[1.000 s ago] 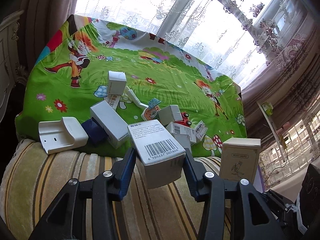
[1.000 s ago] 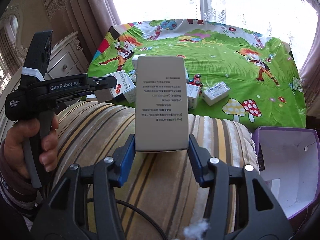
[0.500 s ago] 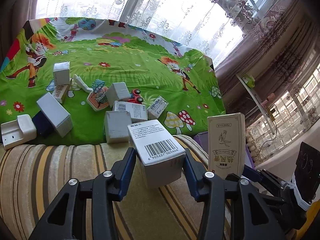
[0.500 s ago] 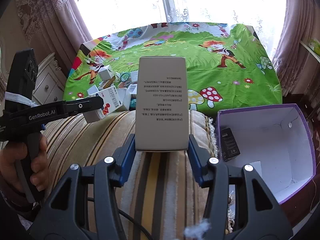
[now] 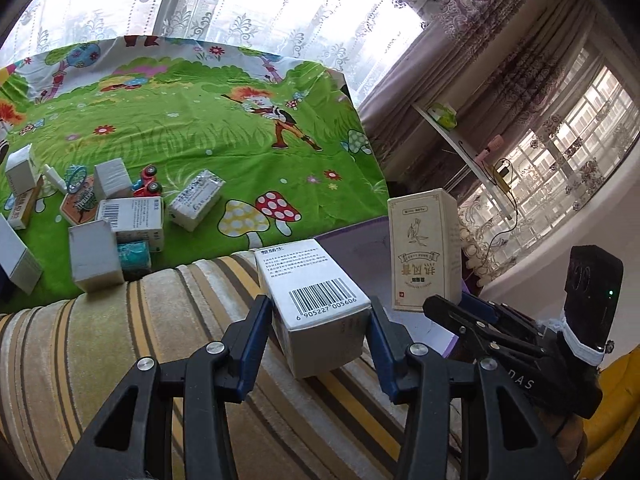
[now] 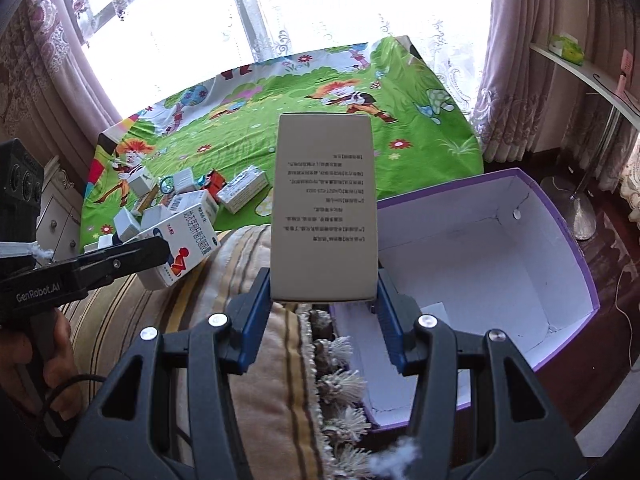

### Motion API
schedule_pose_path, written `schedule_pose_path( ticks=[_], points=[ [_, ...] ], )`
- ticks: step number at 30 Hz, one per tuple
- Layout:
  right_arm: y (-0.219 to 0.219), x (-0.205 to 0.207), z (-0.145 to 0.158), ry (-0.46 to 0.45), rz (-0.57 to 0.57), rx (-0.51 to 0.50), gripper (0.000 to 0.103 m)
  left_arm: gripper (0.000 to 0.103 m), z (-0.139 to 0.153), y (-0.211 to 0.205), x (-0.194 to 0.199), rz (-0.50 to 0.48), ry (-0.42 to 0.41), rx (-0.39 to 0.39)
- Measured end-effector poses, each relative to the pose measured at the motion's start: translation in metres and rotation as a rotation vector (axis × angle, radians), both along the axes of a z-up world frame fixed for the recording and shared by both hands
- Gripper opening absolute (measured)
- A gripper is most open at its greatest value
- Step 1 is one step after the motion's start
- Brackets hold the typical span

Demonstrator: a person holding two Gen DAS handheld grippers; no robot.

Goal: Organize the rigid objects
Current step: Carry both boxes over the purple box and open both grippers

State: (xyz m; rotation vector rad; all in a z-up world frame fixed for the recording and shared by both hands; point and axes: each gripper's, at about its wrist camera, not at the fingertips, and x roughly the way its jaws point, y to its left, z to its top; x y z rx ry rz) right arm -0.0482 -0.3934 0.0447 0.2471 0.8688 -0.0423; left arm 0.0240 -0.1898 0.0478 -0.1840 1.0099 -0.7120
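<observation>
White barcode carton (image 5: 316,300) clamped in left gripper (image 5: 320,344) over striped cushion (image 5: 120,344). Tall beige printed carton (image 6: 324,216) gripped by right gripper (image 6: 324,312) at edge of open purple cardboard box (image 6: 560,216). More cartons (image 5: 132,216) scattered on green cartoon cloth (image 5: 224,144).

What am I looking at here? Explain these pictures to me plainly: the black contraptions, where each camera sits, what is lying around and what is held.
No robot here: a person carries a hand-held gripper in each hand, a black clamp with blue pads and a fisheye camera looking along its fingers.

One picture is from the left hand-held gripper, which is shut on a white barcode box. The other is from the right hand-held gripper, which is shut on a tall beige box.

Each camera also catches the other gripper beside it. More small boxes and a red toy car lie on a green cartoon cloth. An open purple box stands by the striped cushion.
</observation>
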Motion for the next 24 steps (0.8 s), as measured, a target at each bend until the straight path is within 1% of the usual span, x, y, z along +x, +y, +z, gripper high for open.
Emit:
schedule_pose_path(
  ticks=[8, 13, 17, 20, 22, 24],
  points=[
    [-0.039, -0.006, -0.01, 0.028, -0.116, -0.014, 0.054, 0.048, -0.006, -0.044, -0.008, -0.105, 0.021, -0.007],
    [-0.05, -0.01, -0.014, 0.034, -0.149, -0.02, 0.054, 0.048, -0.007, -0.058, -0.011, -0.142, 0.023, -0.011],
    [-0.056, -0.01, -0.015, 0.04, -0.181, -0.029, 0.054, 0.049, -0.009, -0.066, -0.011, -0.174, 0.045, -0.038],
    [-0.06, -0.011, -0.016, 0.046, -0.204, -0.03, 0.055, 0.054, -0.014, -0.068, -0.009, -0.186, 0.083, -0.055],
    [-0.061, -0.011, -0.017, 0.051, -0.215, -0.035, 0.055, 0.061, -0.016, -0.066, -0.007, -0.174, 0.093, -0.056],
    [-0.062, -0.011, -0.017, 0.052, -0.221, -0.034, 0.055, 0.064, -0.017, -0.064, -0.006, -0.164, 0.098, -0.063]
  ],
)
